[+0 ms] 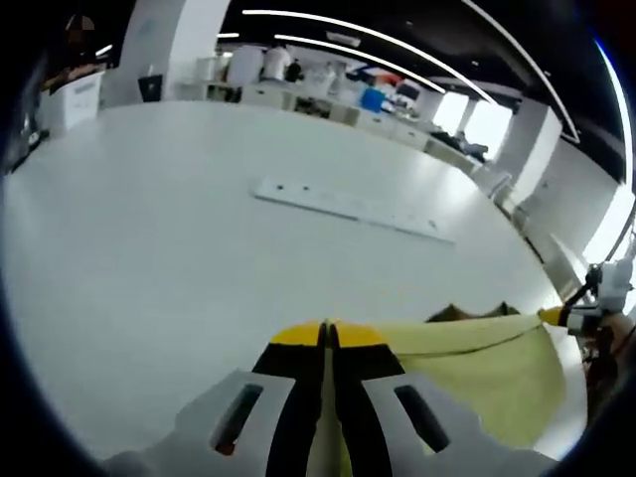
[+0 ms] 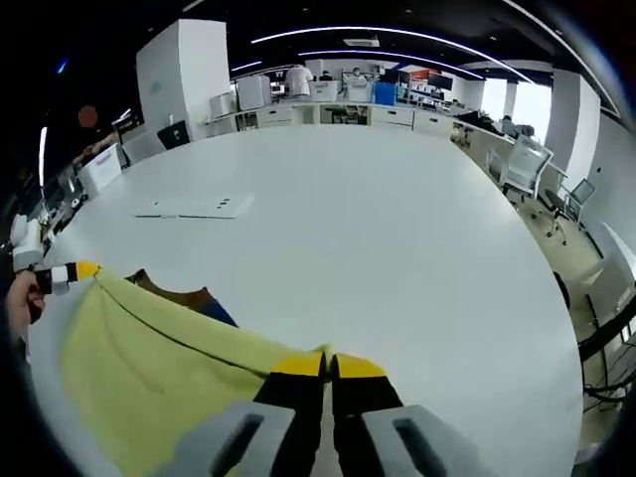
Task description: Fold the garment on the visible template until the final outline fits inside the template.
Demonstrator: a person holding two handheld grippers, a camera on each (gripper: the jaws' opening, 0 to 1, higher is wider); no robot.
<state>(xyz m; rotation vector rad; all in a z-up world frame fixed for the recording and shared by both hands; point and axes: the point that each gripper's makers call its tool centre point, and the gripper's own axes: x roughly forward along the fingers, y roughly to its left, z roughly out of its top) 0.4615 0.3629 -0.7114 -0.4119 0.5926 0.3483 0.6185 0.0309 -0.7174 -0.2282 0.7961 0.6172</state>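
Observation:
A yellow-green garment (image 1: 477, 368) hangs stretched between my two grippers above the white table (image 1: 199, 258). My left gripper (image 1: 326, 336) is shut on one corner of its upper edge, with cloth running between the yellow tips. My right gripper (image 2: 328, 366) is shut on the other corner, with the garment (image 2: 149, 368) spreading to the left. Each gripper appears in the other's view, the right gripper (image 1: 556, 316) at the far right and the left gripper (image 2: 75, 271) at the far left. A brown and blue patch (image 2: 189, 296) peeks out beyond the garment's taut edge, brown (image 1: 467, 312) in the left gripper view.
A long white strip (image 1: 348, 207) lies flat on the table beyond the garment, also visible as the strip (image 2: 194, 207) in the right gripper view. A hand (image 2: 20, 298) holds the left gripper. Desks, chairs (image 2: 522, 164) and people stand around the room's far side.

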